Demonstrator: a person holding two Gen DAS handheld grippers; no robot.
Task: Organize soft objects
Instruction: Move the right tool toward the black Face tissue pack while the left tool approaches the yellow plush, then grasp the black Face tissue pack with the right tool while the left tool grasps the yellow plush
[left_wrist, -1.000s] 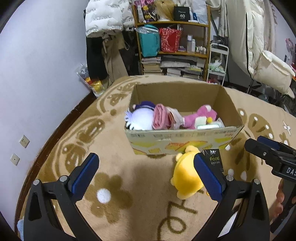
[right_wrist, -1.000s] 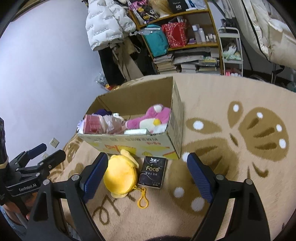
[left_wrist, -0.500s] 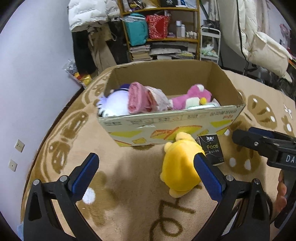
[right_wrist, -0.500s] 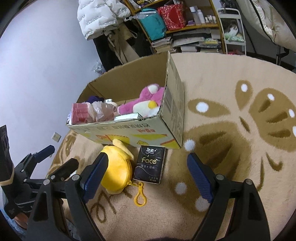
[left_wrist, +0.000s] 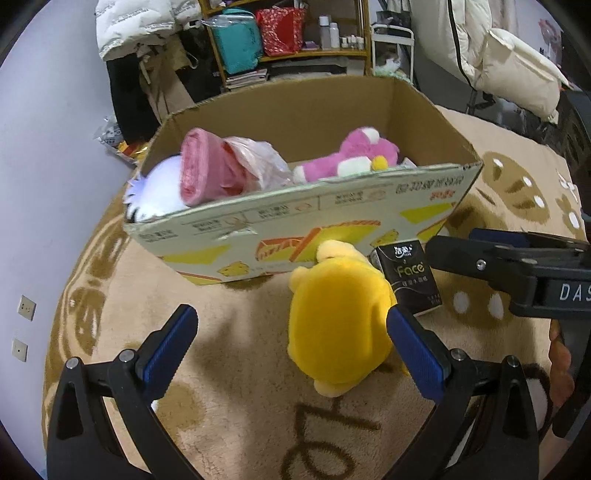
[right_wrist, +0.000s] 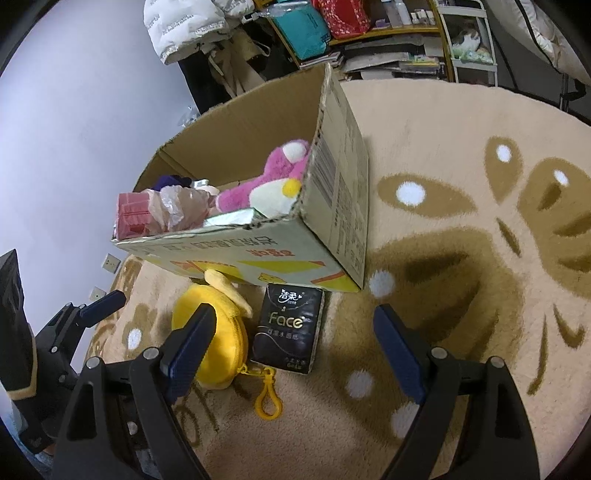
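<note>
A yellow plush pouch (left_wrist: 338, 325) with a yellow clip lies on the rug in front of the cardboard box (left_wrist: 303, 225); it also shows in the right wrist view (right_wrist: 221, 339). A black tissue pack (left_wrist: 412, 277) lies beside it, right, also seen from the right wrist (right_wrist: 290, 330). The box (right_wrist: 340, 206) holds a pink plush (left_wrist: 351, 157), a pink roll in plastic (left_wrist: 210, 170) and a white plush (left_wrist: 162, 188). My left gripper (left_wrist: 291, 347) is open, its right finger beside the pouch. My right gripper (right_wrist: 295, 350) is open around the tissue pack, above it.
The beige rug (right_wrist: 461, 258) with brown patterns covers the floor. A purple wall (left_wrist: 44, 166) stands at the left. Shelves (left_wrist: 288, 37) and hanging coats (left_wrist: 136, 29) stand behind the box. The right gripper's body (left_wrist: 517, 269) shows at the right of the left view.
Both grippers have moved forward and down toward the box, the pouch and the tissue pack. Both stay open. The objects have not moved.
</note>
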